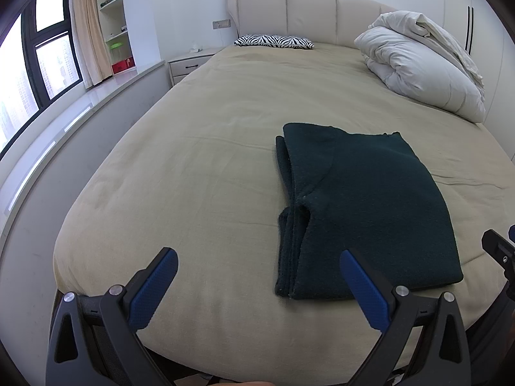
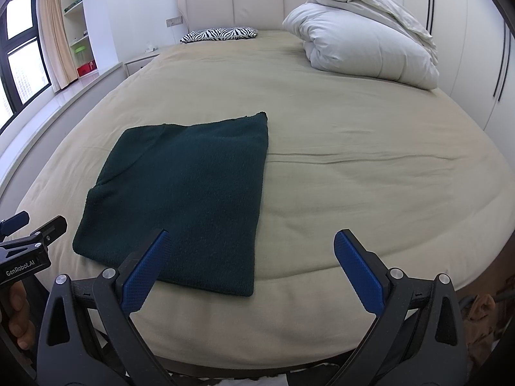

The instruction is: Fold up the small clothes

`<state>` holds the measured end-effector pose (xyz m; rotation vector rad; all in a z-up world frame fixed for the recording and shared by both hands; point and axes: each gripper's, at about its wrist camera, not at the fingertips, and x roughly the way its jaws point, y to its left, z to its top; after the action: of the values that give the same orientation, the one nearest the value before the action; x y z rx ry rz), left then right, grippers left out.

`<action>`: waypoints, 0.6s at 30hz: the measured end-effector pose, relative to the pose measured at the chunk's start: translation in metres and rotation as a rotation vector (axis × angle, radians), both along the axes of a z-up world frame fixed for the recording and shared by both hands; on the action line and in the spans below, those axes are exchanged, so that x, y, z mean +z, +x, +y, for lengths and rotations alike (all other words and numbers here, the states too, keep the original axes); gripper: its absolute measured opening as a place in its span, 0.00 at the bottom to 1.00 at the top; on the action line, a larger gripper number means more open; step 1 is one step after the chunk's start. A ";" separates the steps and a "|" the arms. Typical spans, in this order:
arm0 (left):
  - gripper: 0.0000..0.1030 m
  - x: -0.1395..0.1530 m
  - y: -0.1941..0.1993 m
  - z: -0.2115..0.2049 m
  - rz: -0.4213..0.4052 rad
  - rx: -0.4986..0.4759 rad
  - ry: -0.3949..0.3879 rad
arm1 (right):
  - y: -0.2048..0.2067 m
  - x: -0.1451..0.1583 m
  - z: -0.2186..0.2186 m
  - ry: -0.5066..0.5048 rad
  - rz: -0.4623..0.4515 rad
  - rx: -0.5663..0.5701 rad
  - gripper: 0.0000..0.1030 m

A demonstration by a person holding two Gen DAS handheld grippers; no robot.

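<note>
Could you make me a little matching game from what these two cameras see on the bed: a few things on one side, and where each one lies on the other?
Things:
1. dark green knitted garment, folded
2. zebra-striped black and white pillow
3. bundled white duvet
4. red box

Places:
A. on the low shelf by the window curtain
B. far right part of the bed
C. against the padded headboard, left of the middle
D. near edge of the beige bed, just ahead of both open grippers

Pairs: 1-D, 2-C, 3-B, 4-A
</note>
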<state>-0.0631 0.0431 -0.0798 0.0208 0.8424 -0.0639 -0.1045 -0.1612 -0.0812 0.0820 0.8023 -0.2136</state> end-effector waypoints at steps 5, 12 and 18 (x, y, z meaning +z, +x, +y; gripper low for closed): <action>1.00 0.000 0.000 0.000 0.000 0.000 0.000 | -0.001 -0.002 0.000 0.007 -0.001 -0.002 1.00; 1.00 -0.001 0.000 0.001 0.002 0.001 -0.001 | -0.001 -0.002 -0.001 0.008 0.000 -0.001 1.00; 1.00 -0.001 0.000 0.001 0.003 -0.001 -0.001 | 0.001 -0.004 -0.001 0.012 0.004 -0.002 1.00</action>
<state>-0.0628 0.0442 -0.0811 0.0201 0.8451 -0.0650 -0.1040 -0.1619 -0.0848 0.0936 0.8073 -0.2109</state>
